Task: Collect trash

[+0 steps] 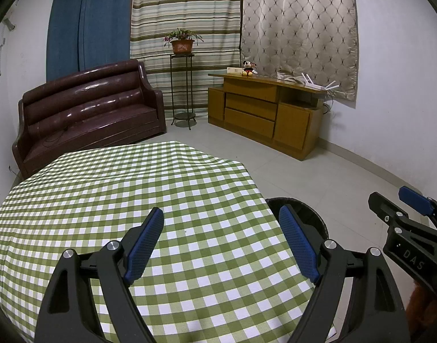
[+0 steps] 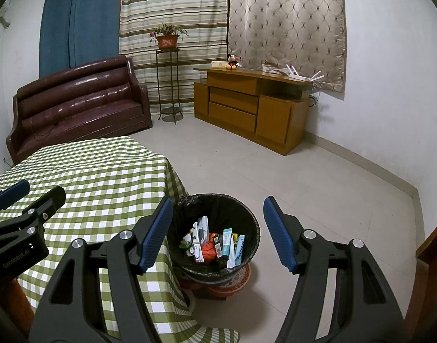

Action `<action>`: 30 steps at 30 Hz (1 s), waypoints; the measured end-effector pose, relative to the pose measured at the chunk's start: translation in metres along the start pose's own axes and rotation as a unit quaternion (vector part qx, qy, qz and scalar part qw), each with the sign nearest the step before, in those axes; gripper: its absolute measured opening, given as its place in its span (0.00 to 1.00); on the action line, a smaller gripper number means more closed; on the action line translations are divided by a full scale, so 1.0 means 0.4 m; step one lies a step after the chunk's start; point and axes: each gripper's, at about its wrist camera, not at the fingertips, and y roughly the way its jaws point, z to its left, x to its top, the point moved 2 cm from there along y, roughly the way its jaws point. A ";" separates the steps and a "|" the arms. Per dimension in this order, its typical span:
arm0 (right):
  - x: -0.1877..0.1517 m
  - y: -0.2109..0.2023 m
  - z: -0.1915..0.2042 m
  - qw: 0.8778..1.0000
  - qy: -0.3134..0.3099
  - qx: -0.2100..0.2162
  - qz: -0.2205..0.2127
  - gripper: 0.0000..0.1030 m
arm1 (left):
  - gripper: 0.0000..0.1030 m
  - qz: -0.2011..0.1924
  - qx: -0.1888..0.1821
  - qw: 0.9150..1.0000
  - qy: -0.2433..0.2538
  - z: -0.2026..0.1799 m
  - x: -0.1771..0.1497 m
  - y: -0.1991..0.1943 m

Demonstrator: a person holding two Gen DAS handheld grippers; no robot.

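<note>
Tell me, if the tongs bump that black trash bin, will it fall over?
Probably it could tip. The trash bin seems perched on a smaller red stool, beside the checked tablecloth. It looks like light plastic, holding only wrappers, so a push might slide it off. Its liner likely crinkles.

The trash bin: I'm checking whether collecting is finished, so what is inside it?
The trash bin, black-lined, holds wrappers, small boxes and something orange; whatever lies beneath that pile is hidden.

On my right tongs [image 1: 413,200], seen from the left wrist camera, white letters "DAS" stand on the black body. On my left tongs [image 2: 32,191], seen from the right, the body reads "GenRobot.AI".
</note>
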 end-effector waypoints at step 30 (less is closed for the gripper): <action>0.004 -0.004 0.001 1.000 -0.002 0.000 0.002 0.63 | 0.78 0.004 -0.005 1.000 0.006 -0.001 -0.004 0.009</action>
